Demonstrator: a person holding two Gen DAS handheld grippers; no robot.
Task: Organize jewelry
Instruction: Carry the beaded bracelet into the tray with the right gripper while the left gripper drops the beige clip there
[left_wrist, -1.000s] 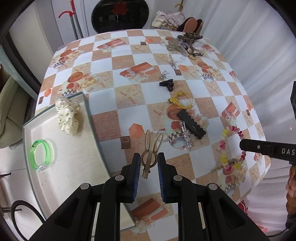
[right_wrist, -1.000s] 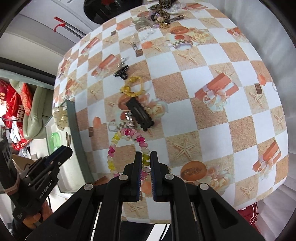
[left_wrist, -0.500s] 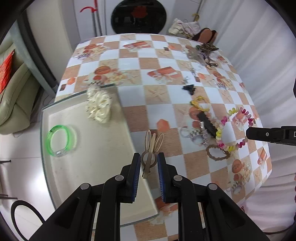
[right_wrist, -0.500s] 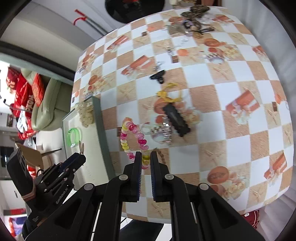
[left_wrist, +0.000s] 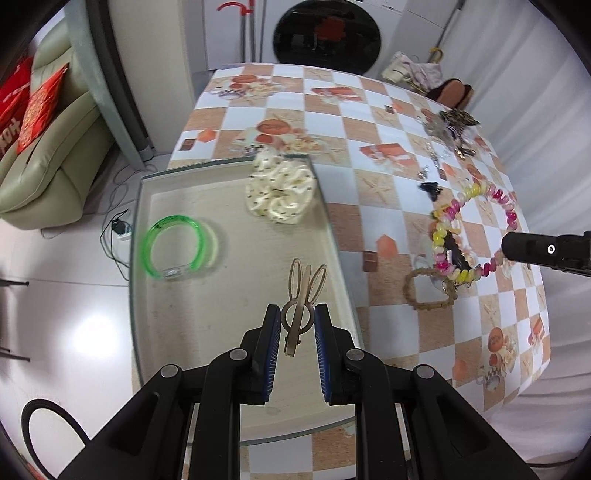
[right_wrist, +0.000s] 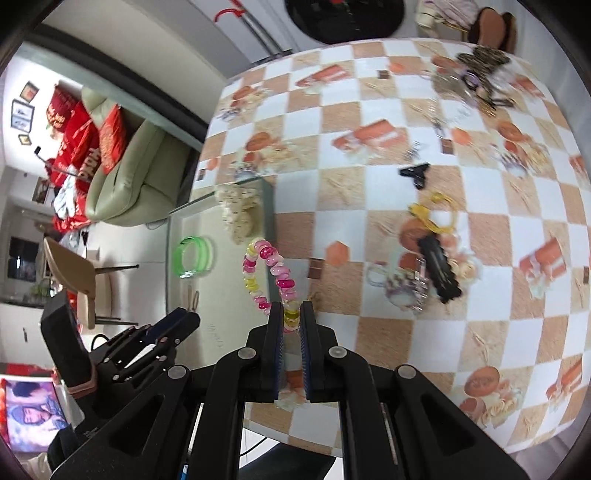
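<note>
My left gripper (left_wrist: 294, 312) is shut on a bronze rabbit-ear hair clip (left_wrist: 303, 295), held above the pale tray (left_wrist: 177, 317). A green bangle (left_wrist: 173, 245) and a cream scrunchie (left_wrist: 281, 192) lie in that tray. My right gripper (right_wrist: 291, 314) is shut on a pink-and-yellow spiral bracelet (right_wrist: 267, 275), lifted over the tray's right rim (right_wrist: 267, 206). In the left wrist view the same bracelet (left_wrist: 471, 229) hangs from the right gripper's tip (left_wrist: 517, 245). The left gripper (right_wrist: 177, 321) shows at lower left in the right wrist view.
On the checkered tablecloth (left_wrist: 332, 122) lie a black claw clip (right_wrist: 439, 266), a yellow hair tie (right_wrist: 434, 214), a small black clip (right_wrist: 415, 172), a woven brown bracelet (left_wrist: 428, 290) and a heap of jewelry (left_wrist: 452, 127) at the far corner. A sofa (left_wrist: 48, 158) stands left.
Both grippers moved left toward the tray with their items. The hair clip went from over the tablecloth to over the tray. The spiral bracelet rose off the table and hangs free.
</note>
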